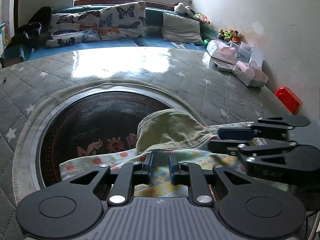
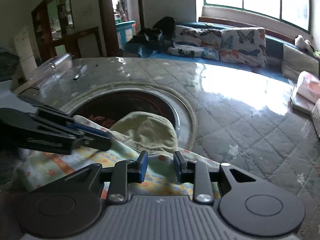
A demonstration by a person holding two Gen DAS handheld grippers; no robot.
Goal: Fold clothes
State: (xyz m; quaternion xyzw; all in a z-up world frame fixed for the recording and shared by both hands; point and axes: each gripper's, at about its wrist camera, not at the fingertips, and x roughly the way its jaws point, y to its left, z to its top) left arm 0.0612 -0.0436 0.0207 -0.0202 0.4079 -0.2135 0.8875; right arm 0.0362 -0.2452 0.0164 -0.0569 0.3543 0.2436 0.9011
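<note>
A small garment with an olive corduroy outside (image 1: 170, 130) and a pale patterned lining (image 1: 160, 182) lies on the table, partly over a round dark inset (image 1: 90, 124). My left gripper (image 1: 161, 166) stands open over the lining, at the edge of the corduroy fold. My right gripper (image 2: 161, 166) is open too, just in front of the corduroy fold (image 2: 148, 132), above the patterned lining (image 2: 160, 180). Each gripper shows in the other's view: the right one (image 1: 260, 140) at the garment's right side, the left one (image 2: 60, 136) at its left side.
The table has a quilted grey cover with stars under a glossy sheet (image 1: 200, 76). Pink and white boxes (image 1: 240, 64) and a red box (image 1: 288, 100) sit along the right wall. Butterfly cushions (image 1: 100, 26) lie on a blue bench behind. A clear plastic container (image 2: 56, 68) sits far left.
</note>
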